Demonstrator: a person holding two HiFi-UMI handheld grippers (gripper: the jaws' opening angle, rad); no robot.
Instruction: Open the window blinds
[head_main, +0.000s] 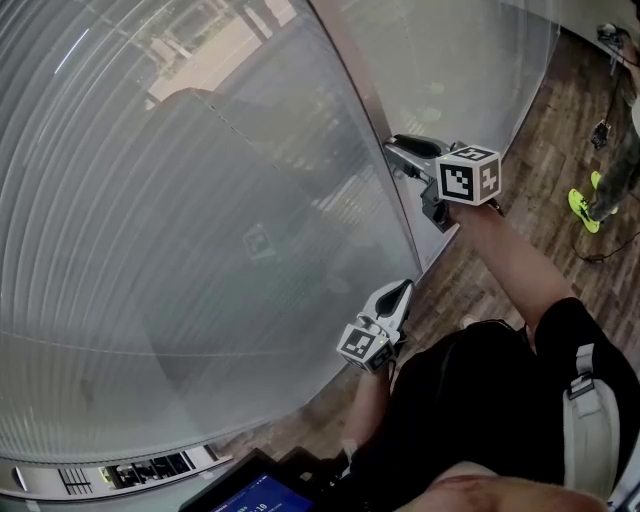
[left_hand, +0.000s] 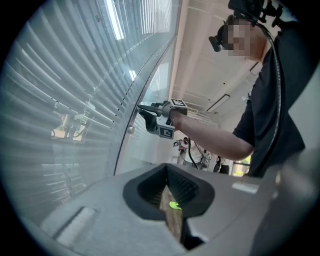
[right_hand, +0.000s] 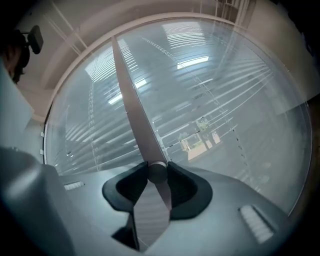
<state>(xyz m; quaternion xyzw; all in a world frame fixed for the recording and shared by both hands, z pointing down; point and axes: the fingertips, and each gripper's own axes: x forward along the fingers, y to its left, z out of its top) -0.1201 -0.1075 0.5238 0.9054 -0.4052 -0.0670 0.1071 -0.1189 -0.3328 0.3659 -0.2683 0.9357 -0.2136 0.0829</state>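
Right tongs (head_main: 393, 148) pinching round knob (right_hand: 157, 172) at mullion (head_main: 358, 88) between slatted blinds (head_main: 150, 250), left tongs (head_main: 402, 290) pressed together, empty, lower in head view, near blinds

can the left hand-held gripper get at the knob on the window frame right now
Probably not yet: the right hand-held gripper is closed on the knob on the window frame, covering it. The left hand-held gripper hangs lower down, and nothing else seems to stand between.
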